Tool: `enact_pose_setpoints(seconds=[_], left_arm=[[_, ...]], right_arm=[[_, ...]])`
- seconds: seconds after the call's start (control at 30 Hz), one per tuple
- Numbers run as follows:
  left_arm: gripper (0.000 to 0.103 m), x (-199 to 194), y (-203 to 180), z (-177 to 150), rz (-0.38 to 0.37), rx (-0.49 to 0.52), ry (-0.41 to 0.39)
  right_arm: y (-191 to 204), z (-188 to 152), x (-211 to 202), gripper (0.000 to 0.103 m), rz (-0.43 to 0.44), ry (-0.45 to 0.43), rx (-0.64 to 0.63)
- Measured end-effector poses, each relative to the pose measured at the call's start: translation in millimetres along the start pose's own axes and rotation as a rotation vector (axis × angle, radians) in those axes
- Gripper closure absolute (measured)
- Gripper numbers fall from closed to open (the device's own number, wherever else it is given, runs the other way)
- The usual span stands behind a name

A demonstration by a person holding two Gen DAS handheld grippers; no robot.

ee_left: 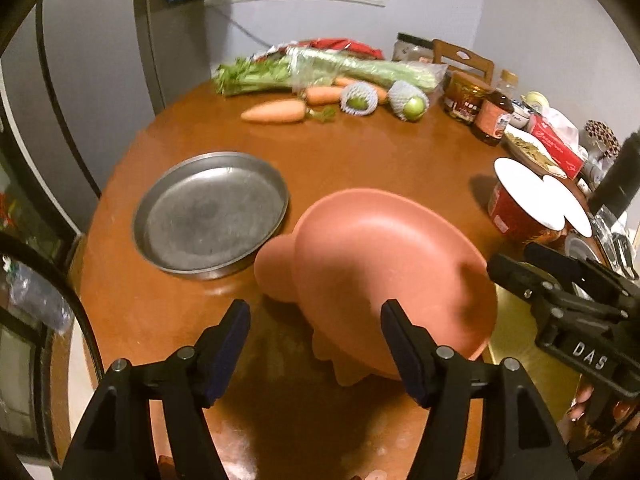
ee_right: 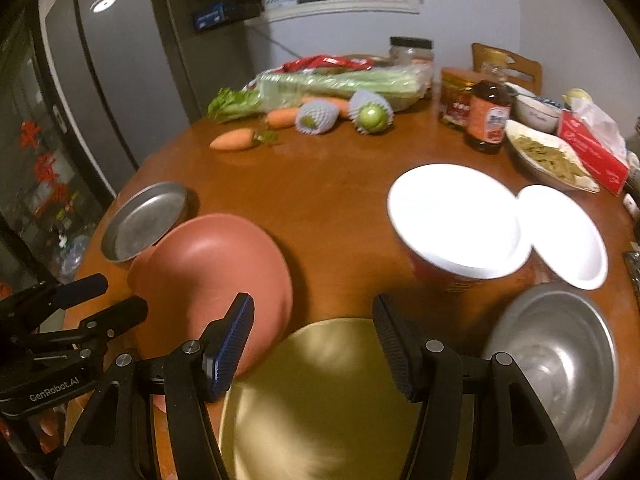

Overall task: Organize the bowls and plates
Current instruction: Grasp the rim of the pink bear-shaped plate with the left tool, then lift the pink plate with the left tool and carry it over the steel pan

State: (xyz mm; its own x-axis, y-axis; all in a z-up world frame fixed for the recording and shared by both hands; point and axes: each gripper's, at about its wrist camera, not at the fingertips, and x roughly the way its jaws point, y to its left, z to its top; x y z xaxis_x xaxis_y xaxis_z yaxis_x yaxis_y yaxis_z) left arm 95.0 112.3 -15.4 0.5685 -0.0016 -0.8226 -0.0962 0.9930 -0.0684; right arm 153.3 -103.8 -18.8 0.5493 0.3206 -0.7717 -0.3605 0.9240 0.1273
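A round brown wooden table point(ee_right: 320, 200) carries everything. Seen from the right wrist view, a shallow steel pan point(ee_right: 144, 220) sits at nine o'clock, with a pink plate point(ee_right: 216, 268) just beside it toward seven. A gold plate point(ee_right: 320, 392) lies at six o'clock and a steel bowl point(ee_right: 560, 360) at four. A red cup with a white lid point(ee_right: 456, 220) stands near three o'clock. Toward twelve lie celery point(ee_right: 320, 84), carrots point(ee_right: 234, 140) and two net-wrapped green fruits point(ee_right: 372, 116); jars point(ee_right: 488, 116) and a dish of food point(ee_right: 548, 156) crowd one to two o'clock.
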Motion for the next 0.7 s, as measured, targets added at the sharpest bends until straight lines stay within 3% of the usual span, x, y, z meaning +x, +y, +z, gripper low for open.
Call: enact_pose_setpoints(seconds=[0.53,0.7], left_arm=[[0.036,25.7,1.3,1.3,-0.014,-0.037,0.065],[0.037,29.7,-2.9,0.2,-0.032,-0.036,0.073]], right_arm=[[24.3,11.9,29.1,0.04,0.002,0.039,-0.114],[29.8,14.9,43.6,0.051,0.021,0.064,-0.135]])
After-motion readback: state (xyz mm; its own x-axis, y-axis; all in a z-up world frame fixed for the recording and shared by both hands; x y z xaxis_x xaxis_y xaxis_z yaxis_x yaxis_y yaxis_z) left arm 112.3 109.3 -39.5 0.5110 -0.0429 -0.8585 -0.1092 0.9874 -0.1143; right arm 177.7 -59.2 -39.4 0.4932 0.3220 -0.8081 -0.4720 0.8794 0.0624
